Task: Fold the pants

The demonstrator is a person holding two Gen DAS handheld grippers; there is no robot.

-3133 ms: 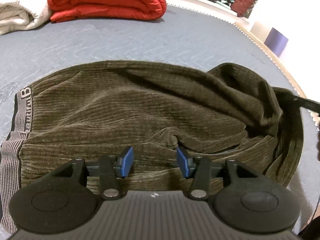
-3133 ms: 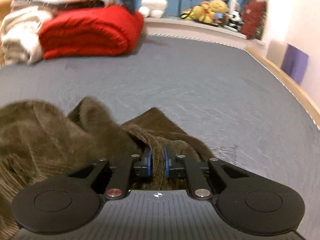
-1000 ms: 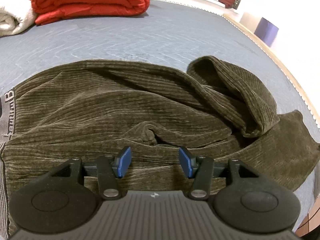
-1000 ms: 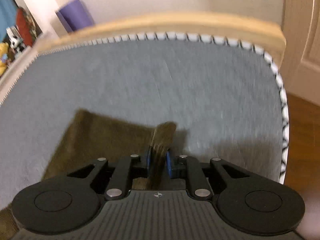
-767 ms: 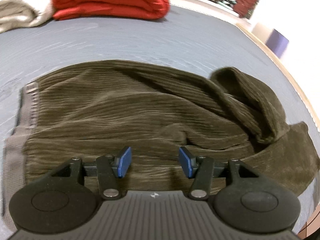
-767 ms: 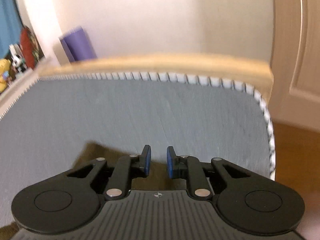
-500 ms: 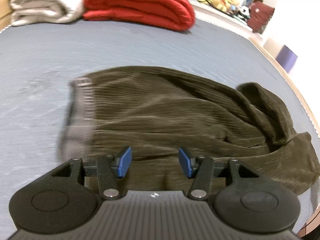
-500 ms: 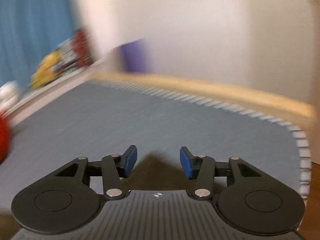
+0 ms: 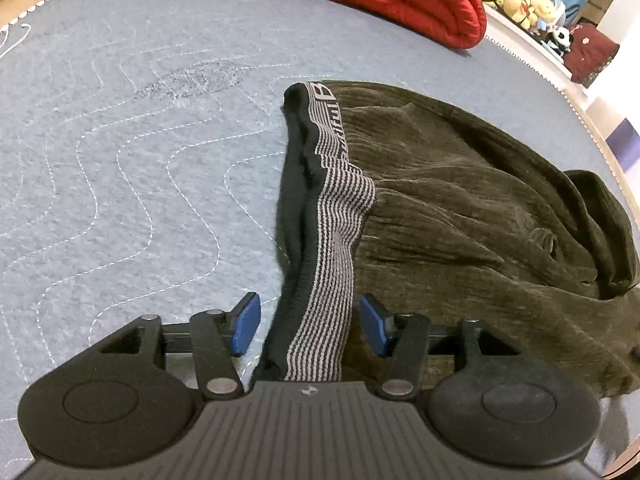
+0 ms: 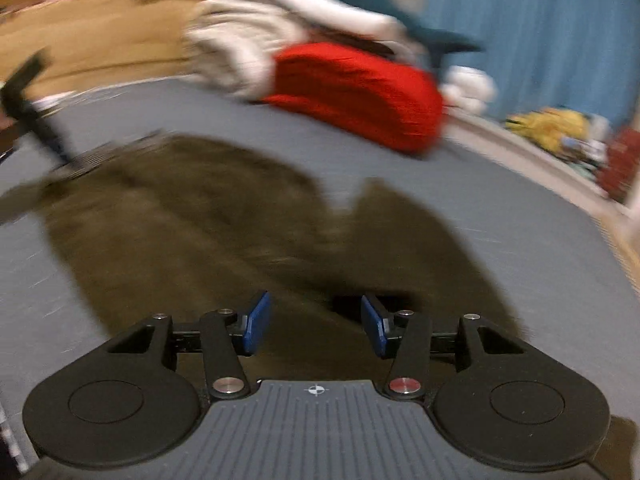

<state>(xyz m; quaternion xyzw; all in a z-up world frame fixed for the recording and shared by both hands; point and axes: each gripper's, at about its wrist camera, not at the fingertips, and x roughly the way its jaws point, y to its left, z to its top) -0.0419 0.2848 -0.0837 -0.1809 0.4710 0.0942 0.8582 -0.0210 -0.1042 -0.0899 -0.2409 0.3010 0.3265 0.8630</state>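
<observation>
Dark olive corduroy pants [image 9: 472, 208]: bunched on grey quilted bed [image 9: 100, 152] | striped grey-black waistband [image 9: 332, 216]: runs between left gripper [image 9: 309, 326] fingers, just widened, not pinching | right gripper [image 10: 316, 326]: fingers parted, just opened, empty, above pants.
</observation>
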